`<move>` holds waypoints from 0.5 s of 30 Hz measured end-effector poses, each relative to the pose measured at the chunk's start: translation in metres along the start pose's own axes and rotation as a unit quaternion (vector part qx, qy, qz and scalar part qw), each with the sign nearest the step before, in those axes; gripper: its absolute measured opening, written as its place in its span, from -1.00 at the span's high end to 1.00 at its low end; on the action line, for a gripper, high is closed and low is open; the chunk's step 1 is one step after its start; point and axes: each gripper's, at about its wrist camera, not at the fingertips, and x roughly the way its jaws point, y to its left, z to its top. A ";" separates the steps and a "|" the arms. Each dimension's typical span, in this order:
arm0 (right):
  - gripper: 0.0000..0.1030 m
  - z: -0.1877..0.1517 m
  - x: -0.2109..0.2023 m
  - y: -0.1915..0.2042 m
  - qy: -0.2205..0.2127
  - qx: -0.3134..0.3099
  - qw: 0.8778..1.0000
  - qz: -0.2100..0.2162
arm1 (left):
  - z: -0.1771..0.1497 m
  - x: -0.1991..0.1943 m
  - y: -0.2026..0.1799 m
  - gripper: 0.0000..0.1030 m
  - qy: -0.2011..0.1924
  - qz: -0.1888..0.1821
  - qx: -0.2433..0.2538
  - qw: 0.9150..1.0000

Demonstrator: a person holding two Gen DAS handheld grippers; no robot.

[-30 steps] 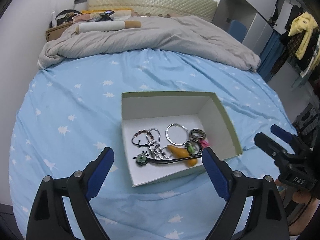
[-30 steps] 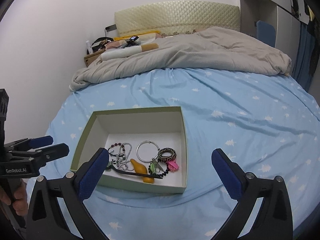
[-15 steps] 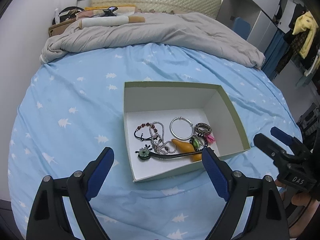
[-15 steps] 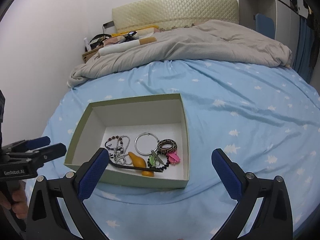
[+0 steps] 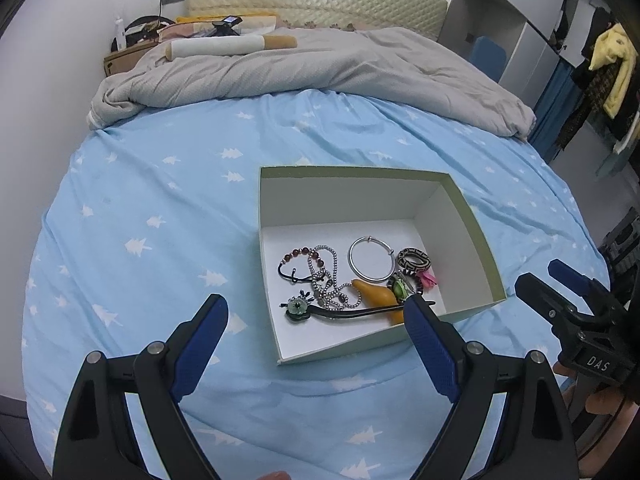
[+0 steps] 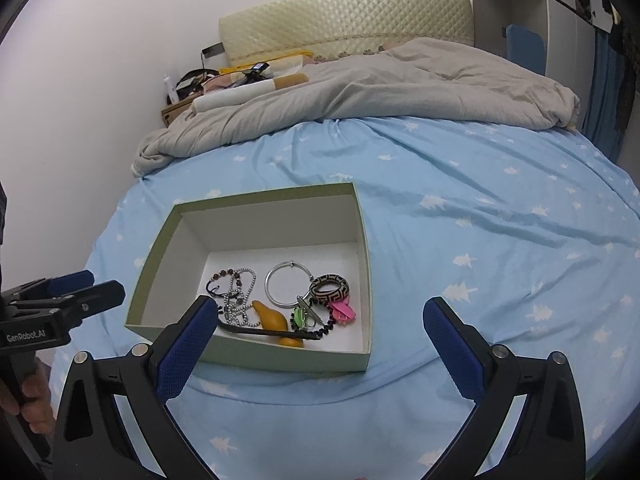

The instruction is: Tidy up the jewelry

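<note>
Jewelry (image 5: 352, 280) lies tangled in the box (image 5: 472, 240); my left gripper (image 5: 316, 322) and right gripper (image 6: 320, 320) hover released, empty. I should pinch one piece cleanly.

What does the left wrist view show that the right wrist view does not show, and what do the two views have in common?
Only the left wrist view shows the yellow garment hanging at the far right, and the right gripper seen from the side. Only the right wrist view shows the left gripper from the side, at the left edge. Both show the open box on the blue sheet, with the silver bangle, the patterned ring and the orange gourd inside, and the grey duvet behind. Each view shows its own gripper open and holding nothing.
</note>
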 end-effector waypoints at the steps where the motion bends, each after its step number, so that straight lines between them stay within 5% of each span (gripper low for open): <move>1: -1.00 0.000 0.000 0.000 0.000 -0.001 1.000 0.000 | 0.000 0.000 0.000 -0.75 0.000 0.001 0.000 1.000; 15: -1.00 0.001 0.007 -0.002 -0.001 -0.006 1.000 -0.005 | 0.003 0.005 -0.003 -0.75 0.002 0.008 0.012 1.000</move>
